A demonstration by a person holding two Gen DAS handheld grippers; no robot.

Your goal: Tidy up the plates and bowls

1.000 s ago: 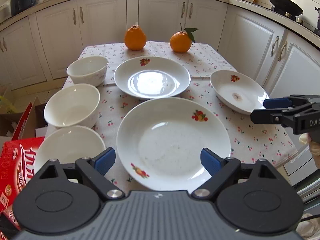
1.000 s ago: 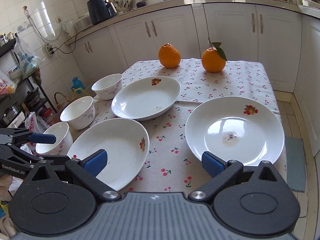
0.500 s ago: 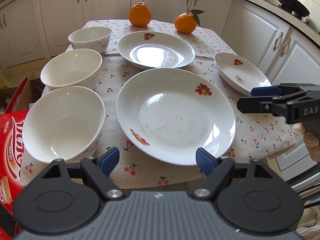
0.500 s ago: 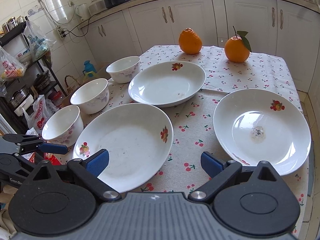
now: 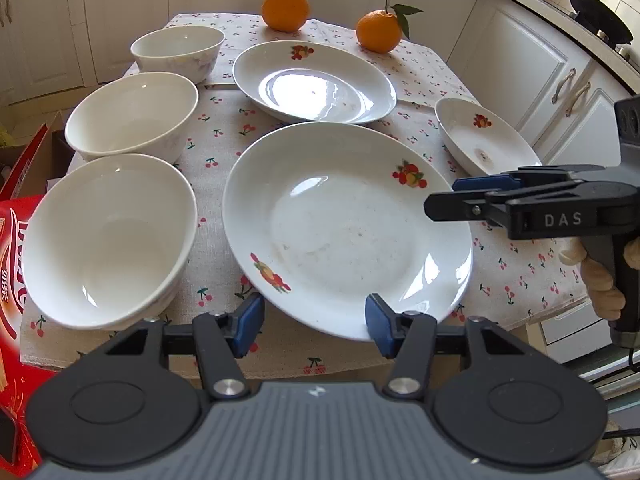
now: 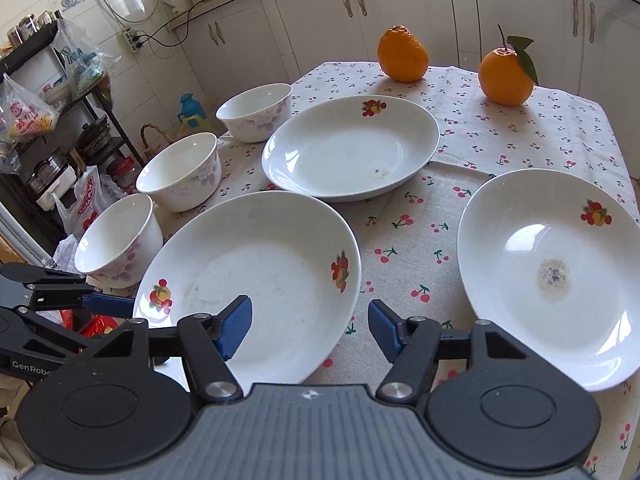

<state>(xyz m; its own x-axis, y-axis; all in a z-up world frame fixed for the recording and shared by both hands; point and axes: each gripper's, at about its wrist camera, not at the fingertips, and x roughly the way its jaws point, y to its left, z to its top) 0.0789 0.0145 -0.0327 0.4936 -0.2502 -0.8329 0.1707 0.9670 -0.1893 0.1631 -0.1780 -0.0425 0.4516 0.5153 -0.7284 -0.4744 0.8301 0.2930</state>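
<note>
Three white fruit-print plates and three white bowls stand on the cherry-print cloth. The large near plate (image 5: 348, 232) (image 6: 248, 280) lies in front of both grippers. My left gripper (image 5: 314, 326) hovers at its near rim, jaws closing, the rim showing between the pads without being pressed. My right gripper (image 6: 310, 328) (image 5: 452, 196) hangs over the same plate's right edge, jaws closing too, one pad above the plate's inside. The near bowl (image 5: 108, 236), middle bowl (image 5: 132, 114) and far bowl (image 5: 178, 50) line the left side. A far plate (image 5: 316, 80) and right plate (image 6: 552, 272) lie beyond.
Two oranges (image 5: 286, 6) (image 5: 378, 32) sit at the table's far end. A red carton (image 5: 16, 240) stands off the left edge. White cabinets (image 5: 520, 64) ring the table, and a shelf with bags (image 6: 36, 92) stands at the left. A hand (image 5: 600, 280) holds the right gripper.
Both grippers came down and closer to the near plate, tilting further toward the table. Both pairs of jaws have narrowed markedly.
</note>
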